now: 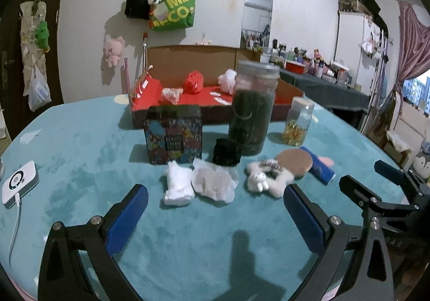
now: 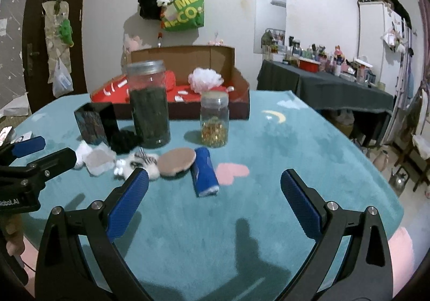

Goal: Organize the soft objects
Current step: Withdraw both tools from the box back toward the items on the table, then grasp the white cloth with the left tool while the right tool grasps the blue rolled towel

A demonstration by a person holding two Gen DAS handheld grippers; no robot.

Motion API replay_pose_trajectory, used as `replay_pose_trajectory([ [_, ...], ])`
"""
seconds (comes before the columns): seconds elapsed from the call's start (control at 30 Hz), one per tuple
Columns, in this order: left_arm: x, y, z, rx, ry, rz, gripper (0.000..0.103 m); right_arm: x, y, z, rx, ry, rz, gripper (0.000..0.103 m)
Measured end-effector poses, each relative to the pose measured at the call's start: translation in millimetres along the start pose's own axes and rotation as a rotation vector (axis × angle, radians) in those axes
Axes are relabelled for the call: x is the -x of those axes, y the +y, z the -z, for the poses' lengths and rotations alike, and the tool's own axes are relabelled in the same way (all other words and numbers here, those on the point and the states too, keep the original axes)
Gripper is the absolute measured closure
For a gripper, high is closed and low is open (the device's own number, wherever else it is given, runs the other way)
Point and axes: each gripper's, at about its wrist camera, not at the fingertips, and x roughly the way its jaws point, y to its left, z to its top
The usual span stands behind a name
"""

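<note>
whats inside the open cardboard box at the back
Inside the open cardboard box, on its red lining: a red crinkled bundle, a white fluffy pompom and a pale plush. The tall jar hides part.

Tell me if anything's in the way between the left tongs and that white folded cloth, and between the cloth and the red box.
Nothing lies between the left tongs and the white cloth. Behind it, though, the patterned box stands directly between the cloth and the red box.
</note>
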Motion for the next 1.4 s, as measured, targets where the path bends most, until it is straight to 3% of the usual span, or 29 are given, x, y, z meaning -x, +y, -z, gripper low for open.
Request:
replay_pose_trajectory([
  [0.43, -14, 5, -4, -0.011, 0.058, 0.005, 0.0, -20, -4, 6, -0.012, 0.075, -0.021, 0.003],
  [0.8, -31, 19, -17, -0.024, 0.137, 0.037, 0.0, -48, -15, -8, 0.032, 0.194, -0.082, 0.003],
  [1.0, -32, 32, -21, -0.029, 0.167, 0.019, 0.003, -60, -20, -14, 0.038, 0.243, -0.112, 0.003],
  [1.27, -43, 50, -22, -0.057, 0.229, 0.016, 0.023, -73, -22, -20, 0.042, 0.294, -0.151, 0.003],
  [1.37, -52, 55, -17, -0.065, 0.277, 0.025, 0.044, -77, -22, -20, 0.045, 0.308, -0.164, 0.005],
  [1.4, -55, 56, -16, -0.062, 0.296, 0.039, 0.054, -79, -21, -20, 0.05, 0.311, -0.166, 0.012],
])
